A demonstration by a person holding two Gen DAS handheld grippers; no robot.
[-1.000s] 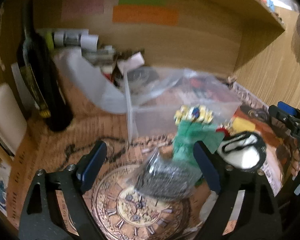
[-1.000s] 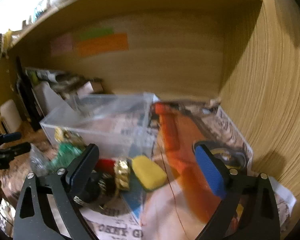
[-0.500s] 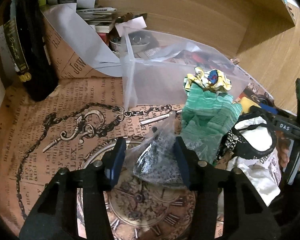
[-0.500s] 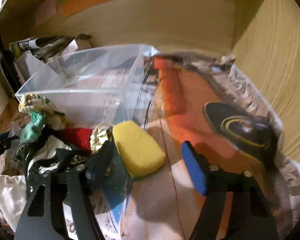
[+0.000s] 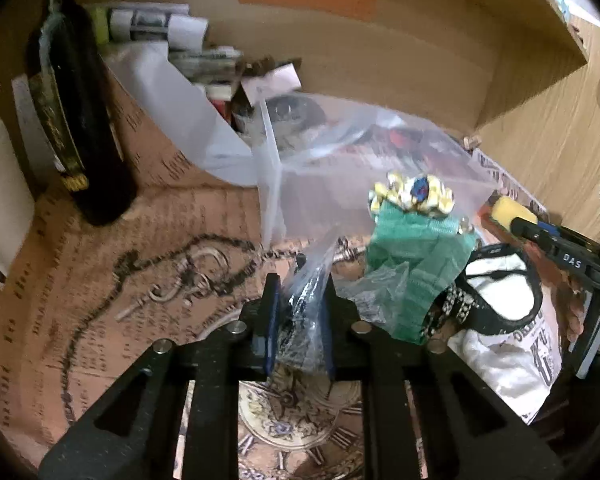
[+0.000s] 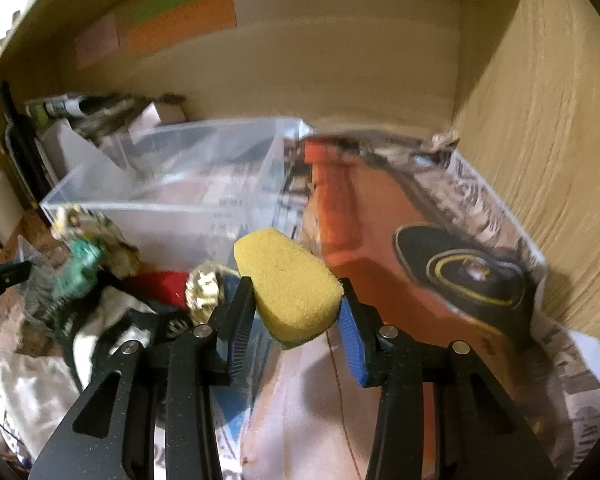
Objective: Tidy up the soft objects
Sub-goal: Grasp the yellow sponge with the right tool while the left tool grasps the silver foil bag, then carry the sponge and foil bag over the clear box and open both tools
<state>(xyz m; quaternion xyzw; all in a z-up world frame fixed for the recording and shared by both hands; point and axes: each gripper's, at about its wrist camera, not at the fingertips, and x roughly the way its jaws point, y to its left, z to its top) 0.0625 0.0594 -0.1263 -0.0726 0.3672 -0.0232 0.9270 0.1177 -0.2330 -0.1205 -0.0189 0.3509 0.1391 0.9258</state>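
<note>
My left gripper (image 5: 298, 312) is shut on a clear plastic bag of dark grey material (image 5: 306, 304), held just above the printed paper. Right of it lie a green cloth (image 5: 416, 264), a yellow-and-blue scrunchie (image 5: 414, 194) and a white shirt with a black band (image 5: 500, 312). My right gripper (image 6: 296, 312) is shut on a yellow sponge (image 6: 286, 280) and holds it off the surface, in front of the clear plastic bin (image 6: 172, 196). The sponge and right gripper also show at the right edge of the left wrist view (image 5: 512, 210). The bin (image 5: 340, 168) stands behind the pile.
A dark bottle (image 5: 76, 128) stands at the left. Rolled papers and clutter (image 5: 204, 60) fill the back left corner. A red item and gold scrunchie (image 6: 204, 290) lie left of the sponge. Wooden walls close the back and the right side (image 6: 540, 120).
My left gripper has closed on the plastic bag and lifted it. My right gripper has closed on the yellow sponge and raised it off the paper.
</note>
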